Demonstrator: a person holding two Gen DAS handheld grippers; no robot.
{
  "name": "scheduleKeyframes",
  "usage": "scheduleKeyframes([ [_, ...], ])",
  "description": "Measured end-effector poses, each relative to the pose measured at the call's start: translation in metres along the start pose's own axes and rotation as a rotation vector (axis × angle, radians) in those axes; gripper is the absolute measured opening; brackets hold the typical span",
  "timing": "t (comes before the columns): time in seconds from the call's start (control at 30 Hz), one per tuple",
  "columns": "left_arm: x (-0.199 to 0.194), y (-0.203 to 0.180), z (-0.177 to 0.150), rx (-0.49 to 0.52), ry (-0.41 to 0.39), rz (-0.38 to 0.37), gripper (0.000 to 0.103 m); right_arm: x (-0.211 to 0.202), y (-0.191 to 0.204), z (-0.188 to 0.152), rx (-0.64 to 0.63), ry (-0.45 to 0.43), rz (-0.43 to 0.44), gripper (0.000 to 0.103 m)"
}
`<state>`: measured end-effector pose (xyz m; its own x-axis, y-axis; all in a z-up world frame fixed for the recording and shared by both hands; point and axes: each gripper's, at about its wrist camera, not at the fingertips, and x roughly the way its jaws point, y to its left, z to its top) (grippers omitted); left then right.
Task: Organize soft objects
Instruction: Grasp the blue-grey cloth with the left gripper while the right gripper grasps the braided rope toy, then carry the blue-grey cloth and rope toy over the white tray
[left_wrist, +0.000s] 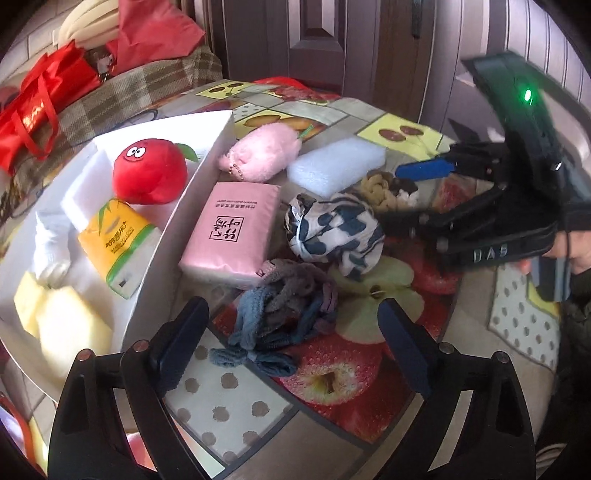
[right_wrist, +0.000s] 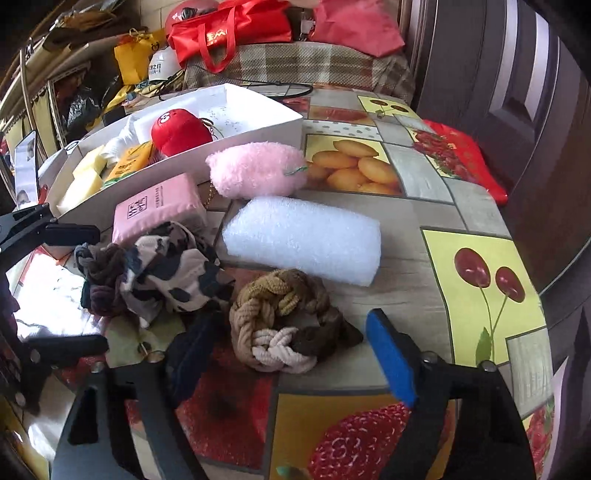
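Much of the white box was cut off at the left edge of the left wrist view, and the pale yellow sponges in it were blurred; the print on the yellow tissue pack could not be read. In the same box lay a red apple plush. The person's hand behind the right gripper was largely hidden by the tool. On the table, just beside the box, were seen a pink tissue pack, a pink plush and a white foam block. The left gripper was held wide open over a blue-grey bundle of hair ties, which lay between its fingers; whether they touched it could not be told. The right gripper was held partly open around a brown and beige braided bundle of hair ties, no pad being seen pressed on it. A black-and-white patterned scrunchie lay between the two bundles.
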<state>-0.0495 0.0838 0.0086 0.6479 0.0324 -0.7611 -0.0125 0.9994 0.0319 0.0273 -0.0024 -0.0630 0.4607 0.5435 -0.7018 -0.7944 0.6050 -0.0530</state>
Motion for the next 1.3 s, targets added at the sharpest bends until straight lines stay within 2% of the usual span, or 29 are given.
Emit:
scheduleKeyframes([
  [0.03, 0.0, -0.001, -0.001, 0.008, -0.003, 0.001, 0.09, -0.001, -0.001, 0.0, 0.001, -0.005, 0.003, 0.062],
  [0.07, -0.002, -0.001, -0.002, 0.014, -0.008, 0.005, 0.078, -0.002, -0.001, -0.001, 0.001, -0.009, 0.004, 0.055],
  [0.1, -0.004, 0.0, -0.002, 0.018, -0.017, 0.013, 0.069, -0.003, -0.001, -0.001, 0.0, -0.012, 0.004, 0.052],
  [0.13, -0.006, 0.002, -0.002, 0.015, -0.027, 0.007, 0.054, -0.004, 0.0, -0.001, -0.003, -0.015, 0.007, 0.046],
  [0.23, -0.01, 0.003, -0.003, 0.013, -0.043, -0.017, 0.044, -0.006, 0.002, -0.001, -0.01, -0.021, 0.014, 0.038],
  [0.33, -0.015, 0.0, -0.003, 0.024, -0.062, -0.035, 0.03, -0.006, -0.002, -0.001, 0.007, -0.028, 0.018, 0.037],
  [0.57, -0.019, 0.006, -0.005, 0.021, -0.076, -0.045, 0.025, -0.013, -0.017, -0.002, 0.081, -0.077, 0.032, 0.036],
  [0.83, -0.05, 0.01, 0.0, -0.003, -0.197, -0.064, 0.024, -0.036, -0.032, -0.005, 0.171, -0.196, 0.047, 0.036],
  [1.03, -0.085, 0.017, 0.013, -0.022, -0.326, -0.036, 0.024, -0.061, -0.035, -0.001, 0.223, -0.318, 0.077, 0.036],
  [1.3, -0.153, 0.06, 0.059, -0.101, -0.56, 0.081, 0.024, -0.108, -0.031, 0.015, 0.27, -0.519, 0.12, 0.036],
])
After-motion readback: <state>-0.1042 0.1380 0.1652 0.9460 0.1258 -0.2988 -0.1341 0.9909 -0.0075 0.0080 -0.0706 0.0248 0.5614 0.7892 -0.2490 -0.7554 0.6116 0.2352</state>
